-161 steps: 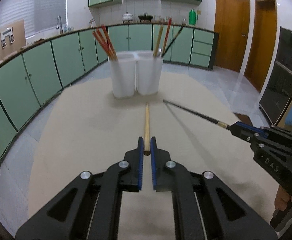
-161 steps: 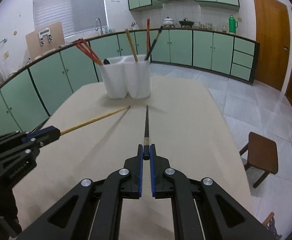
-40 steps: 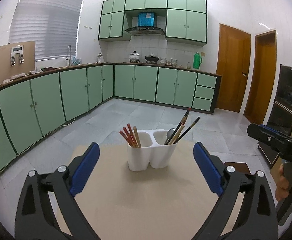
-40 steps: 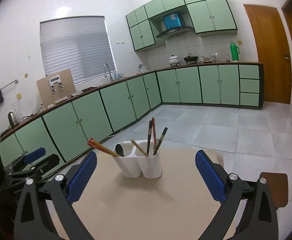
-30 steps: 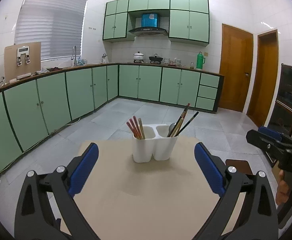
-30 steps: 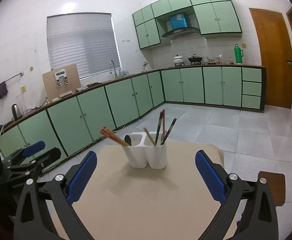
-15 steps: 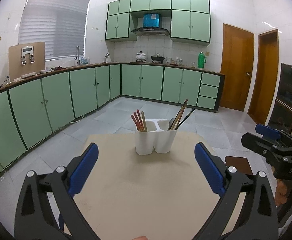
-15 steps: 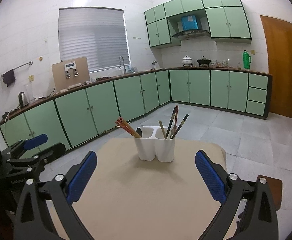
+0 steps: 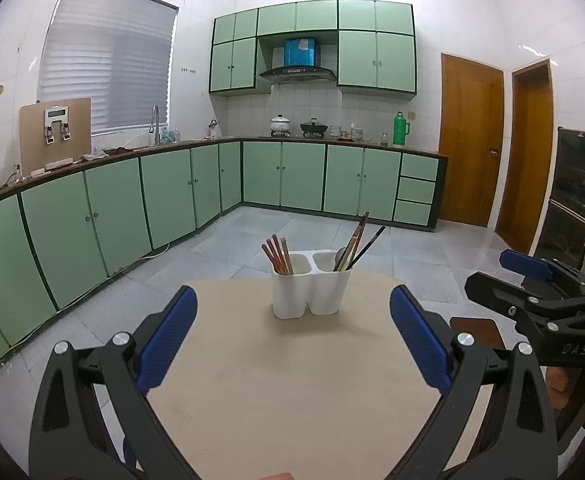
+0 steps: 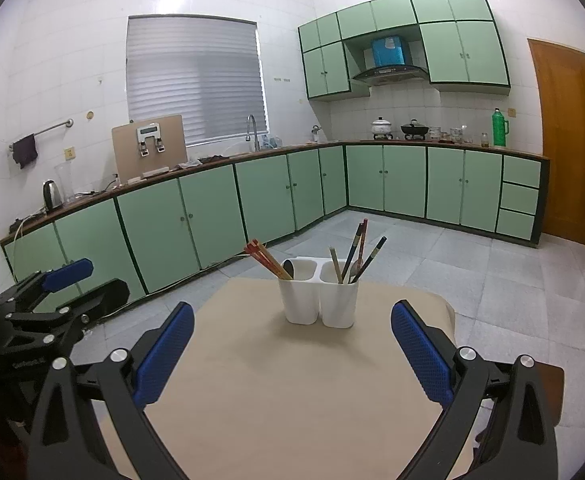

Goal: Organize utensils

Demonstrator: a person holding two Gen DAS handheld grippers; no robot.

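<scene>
**Both grippers wide open, all utensils sitting in the holder**

So the left gripper (image 9: 292, 336) is spread wide with nothing between its blue pads (image 9: 167, 334), and it fills the bottom of the left wrist view. Same deal with the right gripper (image 10: 292, 350) in its own view: fingers far apart, holding nothing. You can also spot the right one at the right edge of the left wrist view, and the left one at the left edge of the right wrist view.

The white 2-compartment holder (image 9: 311, 290) stands upright near the far end of the beige table (image 9: 292, 400), just above center frame in both views. Its left compartment has a bunch of red chopsticks (image 9: 275, 254) leaning up and left, plus a tan one. The right compartment has darker chopsticks (image 9: 366, 242) fanning up and right, with what looks like a spoon (image 9: 341, 257) tucked in there.

Behind all that: green cabinets (image 9: 172, 192) along the counter, a window blind (image 9: 104, 84) at upper left, and wooden doors (image 9: 472, 144) on the right.
</scene>
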